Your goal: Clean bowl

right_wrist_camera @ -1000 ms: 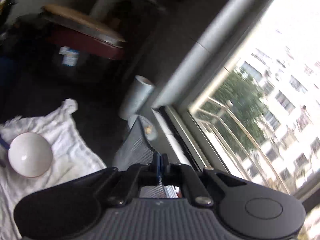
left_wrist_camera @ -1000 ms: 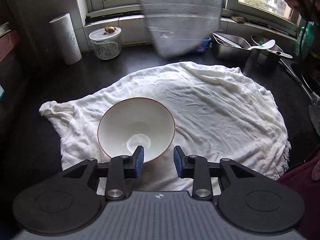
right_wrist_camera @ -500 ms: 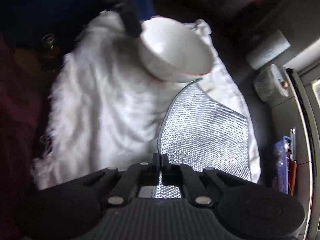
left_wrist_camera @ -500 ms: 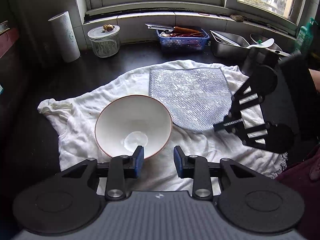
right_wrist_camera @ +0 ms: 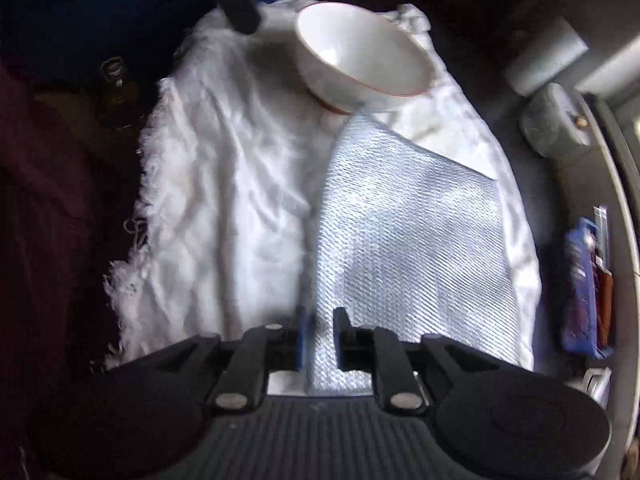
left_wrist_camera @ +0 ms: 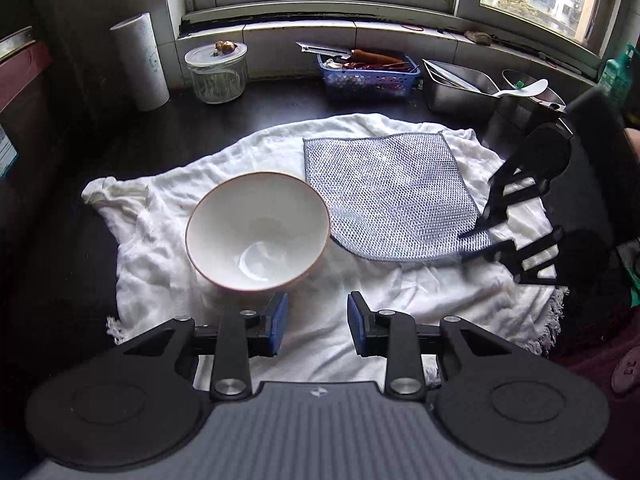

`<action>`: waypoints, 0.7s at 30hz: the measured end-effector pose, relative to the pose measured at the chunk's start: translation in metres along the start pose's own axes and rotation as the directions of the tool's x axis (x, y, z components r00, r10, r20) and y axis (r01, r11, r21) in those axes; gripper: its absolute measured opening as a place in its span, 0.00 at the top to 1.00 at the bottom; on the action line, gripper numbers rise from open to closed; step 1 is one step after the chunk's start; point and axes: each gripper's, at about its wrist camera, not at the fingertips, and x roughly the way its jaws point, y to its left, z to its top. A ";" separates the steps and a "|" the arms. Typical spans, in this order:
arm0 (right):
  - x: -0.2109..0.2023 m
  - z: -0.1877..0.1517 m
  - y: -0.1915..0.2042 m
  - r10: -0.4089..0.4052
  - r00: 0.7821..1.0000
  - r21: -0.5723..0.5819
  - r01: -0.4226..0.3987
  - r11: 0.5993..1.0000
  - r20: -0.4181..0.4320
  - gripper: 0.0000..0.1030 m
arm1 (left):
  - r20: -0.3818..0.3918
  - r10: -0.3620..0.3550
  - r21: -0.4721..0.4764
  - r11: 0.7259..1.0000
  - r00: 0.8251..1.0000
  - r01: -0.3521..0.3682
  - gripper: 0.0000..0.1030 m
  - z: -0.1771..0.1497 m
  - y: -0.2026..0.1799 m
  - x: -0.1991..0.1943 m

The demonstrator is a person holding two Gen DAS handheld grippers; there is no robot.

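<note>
A white bowl [left_wrist_camera: 258, 232] with a red-brown rim stands upright on a white towel [left_wrist_camera: 360, 304]; in the right wrist view the bowl [right_wrist_camera: 360, 52] is at the top. A silver mesh cloth [left_wrist_camera: 388, 196] lies flat on the towel, touching the bowl's right side. My right gripper [left_wrist_camera: 466, 247] is open at the cloth's near right corner, one finger on each side of the edge. In its own view the right gripper [right_wrist_camera: 320, 332] stands open over the mesh cloth [right_wrist_camera: 412, 240]. My left gripper [left_wrist_camera: 318, 324] is open and empty, just in front of the bowl.
Along the window sill stand a paper towel roll [left_wrist_camera: 140, 64], a lidded glass jar [left_wrist_camera: 216, 72], a blue basket [left_wrist_camera: 368, 76] with a knife, and a steel tray [left_wrist_camera: 456, 88]. A green bottle [left_wrist_camera: 618, 76] is at the far right. Dark counter surrounds the towel.
The right gripper carried the mesh cloth down from the air, laid it flat beside the bowl, and has now opened. The left gripper has barely moved.
</note>
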 end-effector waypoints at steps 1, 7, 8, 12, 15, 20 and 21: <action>-0.003 0.001 -0.003 0.007 1.000 0.035 -0.008 0.999 0.021 0.64 | -0.001 -0.003 -0.005 1.000 1.000 0.003 0.70 0.000 0.001 -0.001; 0.007 0.031 -0.033 -0.044 0.974 0.362 -0.041 0.931 0.224 0.58 | 0.006 -0.004 -0.014 1.000 1.000 0.004 0.62 -0.001 0.005 -0.007; 0.012 0.035 -0.037 -0.060 0.970 0.395 -0.040 0.918 0.237 0.57 | 0.007 -0.007 -0.013 1.000 1.000 0.007 0.61 -0.001 0.006 -0.008; 0.044 0.056 -0.039 -0.104 0.973 0.470 -0.005 0.882 0.205 0.57 | 0.020 -0.025 -0.027 0.999 0.999 0.026 0.61 -0.003 0.015 -0.014; 0.051 0.058 -0.020 -0.117 0.979 0.389 0.044 0.920 0.167 0.52 | 0.033 -0.045 -0.054 0.997 0.998 0.047 0.61 -0.004 0.023 -0.017; 0.018 0.048 -0.026 -0.114 0.982 0.530 0.016 0.848 0.153 0.28 | 0.070 -0.065 -0.152 0.986 0.995 0.075 0.51 -0.002 0.039 -0.020; 0.008 0.043 -0.031 -0.105 0.981 0.600 -0.015 0.800 0.164 0.20 | 0.077 -0.060 -0.168 0.983 0.995 0.072 0.47 -0.001 0.041 -0.021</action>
